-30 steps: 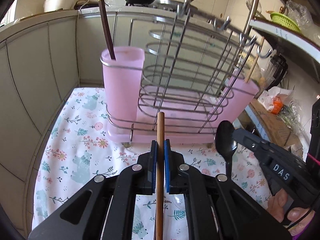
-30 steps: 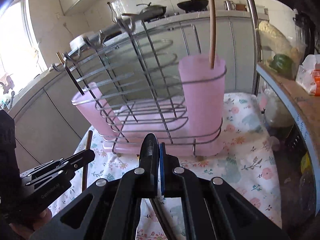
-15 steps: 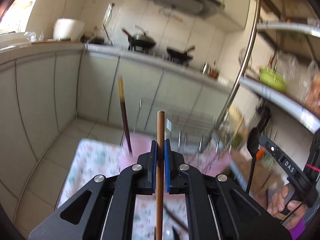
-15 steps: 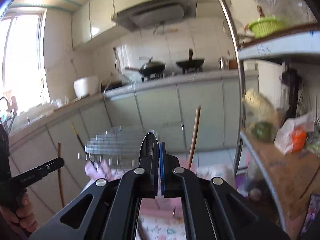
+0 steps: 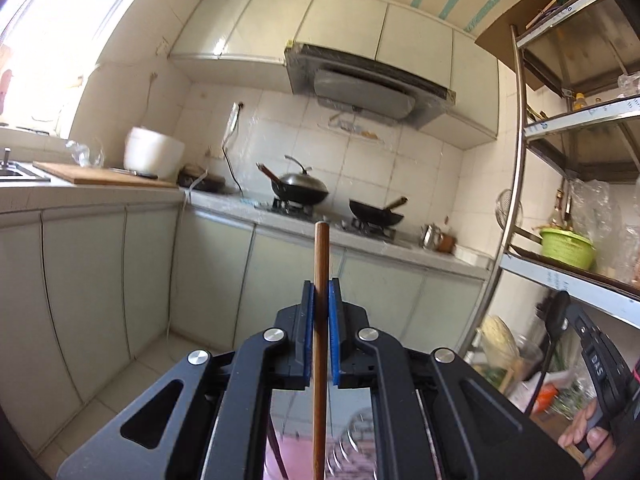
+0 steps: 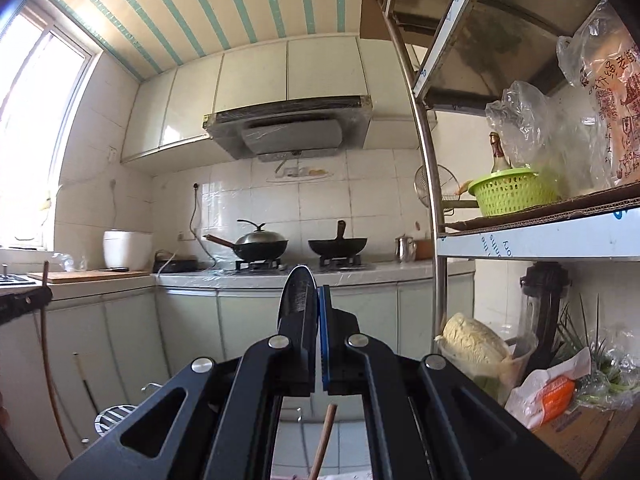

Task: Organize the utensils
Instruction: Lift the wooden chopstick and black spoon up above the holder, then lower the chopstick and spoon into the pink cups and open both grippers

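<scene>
A left gripper is clamped on a brown chopstick, which stands upright between its blue pads and rises above them. At that view's right edge a hand grips the right gripper, whose jaws are pressed narrowly on a black spoon; its bowl stands edge-on above the fingers. Below the right gripper, the tip of a second wooden chopstick and the blurred wires of a rack show low in frame. Beyond, a metal shelf carries a green basket and plastic bags. On the far counter, a lidded wok and an open pan sit on the stove beneath a range hood.
</scene>
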A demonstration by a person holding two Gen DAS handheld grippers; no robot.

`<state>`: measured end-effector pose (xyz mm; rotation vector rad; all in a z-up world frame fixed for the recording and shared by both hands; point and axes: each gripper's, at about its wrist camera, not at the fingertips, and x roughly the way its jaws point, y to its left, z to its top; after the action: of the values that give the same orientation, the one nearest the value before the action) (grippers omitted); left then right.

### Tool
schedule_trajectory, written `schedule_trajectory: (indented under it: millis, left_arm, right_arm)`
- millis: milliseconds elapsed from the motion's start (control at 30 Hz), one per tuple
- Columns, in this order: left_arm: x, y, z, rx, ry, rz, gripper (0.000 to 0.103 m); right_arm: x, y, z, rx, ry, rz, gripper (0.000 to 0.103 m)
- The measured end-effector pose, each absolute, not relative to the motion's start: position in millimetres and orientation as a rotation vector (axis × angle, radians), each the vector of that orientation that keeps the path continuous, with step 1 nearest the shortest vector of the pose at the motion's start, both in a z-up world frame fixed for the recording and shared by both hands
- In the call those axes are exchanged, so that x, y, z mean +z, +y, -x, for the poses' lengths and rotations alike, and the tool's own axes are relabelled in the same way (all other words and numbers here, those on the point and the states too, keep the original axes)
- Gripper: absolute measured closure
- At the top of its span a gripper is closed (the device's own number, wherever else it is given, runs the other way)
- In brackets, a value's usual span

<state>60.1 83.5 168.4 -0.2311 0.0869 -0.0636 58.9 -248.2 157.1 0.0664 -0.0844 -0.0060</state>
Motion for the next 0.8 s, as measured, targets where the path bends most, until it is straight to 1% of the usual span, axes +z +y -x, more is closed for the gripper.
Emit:
schedule_trajectory:
  millis: [200, 433, 800]
  left_arm:
    - [157.9, 76.9, -89.9, -0.001, 0.004, 0.197, 0.097]
    - [130.8, 70.1, -109.4, 0.034, -0.022, 0.122, 0.097]
    - [90.2, 73.1, -104.6, -0.011, 0.139, 0.132, 0.097]
  right_arm:
    - [134.8, -240.9, -80.9, -0.032, -0.113, -0.004, 0.102]
    - [106.5, -232.8, -96.0, -0.032, -0.082, 0.031, 0.102]
    - [74.7, -221.5, -90.5, 0.036, 0.094, 0.026, 0.101]
